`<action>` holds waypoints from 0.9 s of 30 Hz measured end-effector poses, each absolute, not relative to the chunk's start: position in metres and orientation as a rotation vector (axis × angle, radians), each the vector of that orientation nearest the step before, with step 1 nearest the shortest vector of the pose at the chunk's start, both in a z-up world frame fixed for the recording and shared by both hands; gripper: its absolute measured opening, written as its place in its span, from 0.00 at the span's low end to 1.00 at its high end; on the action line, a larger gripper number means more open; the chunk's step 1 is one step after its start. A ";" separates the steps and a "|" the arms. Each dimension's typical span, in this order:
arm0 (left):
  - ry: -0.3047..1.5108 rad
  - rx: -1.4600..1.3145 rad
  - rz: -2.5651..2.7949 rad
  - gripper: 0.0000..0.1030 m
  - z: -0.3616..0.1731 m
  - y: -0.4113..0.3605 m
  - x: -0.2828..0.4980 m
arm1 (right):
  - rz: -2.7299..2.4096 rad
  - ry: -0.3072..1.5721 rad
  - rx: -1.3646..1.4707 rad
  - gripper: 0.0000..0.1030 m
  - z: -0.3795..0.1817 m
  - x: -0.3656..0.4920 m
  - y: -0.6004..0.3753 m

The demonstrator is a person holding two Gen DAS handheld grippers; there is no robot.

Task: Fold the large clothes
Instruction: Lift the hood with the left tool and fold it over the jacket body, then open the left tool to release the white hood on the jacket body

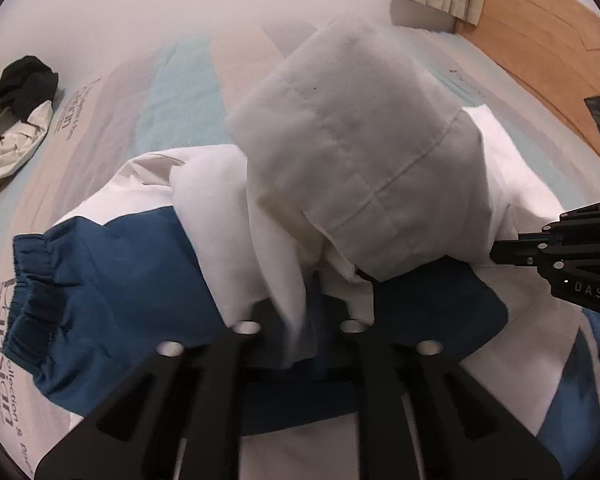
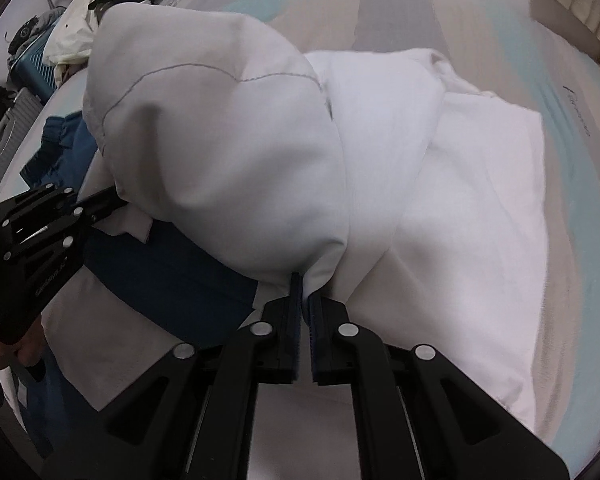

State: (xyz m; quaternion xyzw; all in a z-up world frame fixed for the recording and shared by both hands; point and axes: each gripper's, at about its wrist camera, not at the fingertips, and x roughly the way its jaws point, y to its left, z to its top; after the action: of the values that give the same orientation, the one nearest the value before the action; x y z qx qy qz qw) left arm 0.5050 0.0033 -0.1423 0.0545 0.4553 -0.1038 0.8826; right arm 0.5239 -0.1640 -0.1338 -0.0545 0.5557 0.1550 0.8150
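We have two fisheye views, each looking forward and steeply down along its own gripper's fingers, close above the bed. In the left wrist view the left gripper fills the frame at 6 o'clock, and the right gripper enters at 3 o'clock. In the right wrist view the right gripper sits at 6 o'clock, the left gripper at 9 o'clock. Both share the white and blue garment nearby.
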 end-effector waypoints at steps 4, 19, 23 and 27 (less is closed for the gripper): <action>0.886 0.128 -0.210 0.68 -0.120 0.007 0.496 | 0.341 1.152 -0.080 0.56 -0.110 0.519 -0.170; 0.988 0.027 -0.391 0.94 -0.077 0.034 0.552 | 0.640 1.113 -0.111 0.76 -0.049 0.592 -0.161; 1.022 0.029 -0.451 0.93 -0.081 0.031 0.572 | 0.693 1.153 -0.133 0.76 -0.062 0.605 -0.151; 1.054 0.034 -0.498 0.88 -0.090 0.024 0.589 | 0.709 1.182 -0.133 0.76 -0.074 0.618 -0.145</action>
State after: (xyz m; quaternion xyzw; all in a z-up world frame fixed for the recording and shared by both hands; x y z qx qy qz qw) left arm 0.5888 0.0244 -0.0896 0.0163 0.4976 -0.2354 0.8347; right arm 0.6183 -0.1452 -0.0742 -0.0614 0.5450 0.3267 0.7697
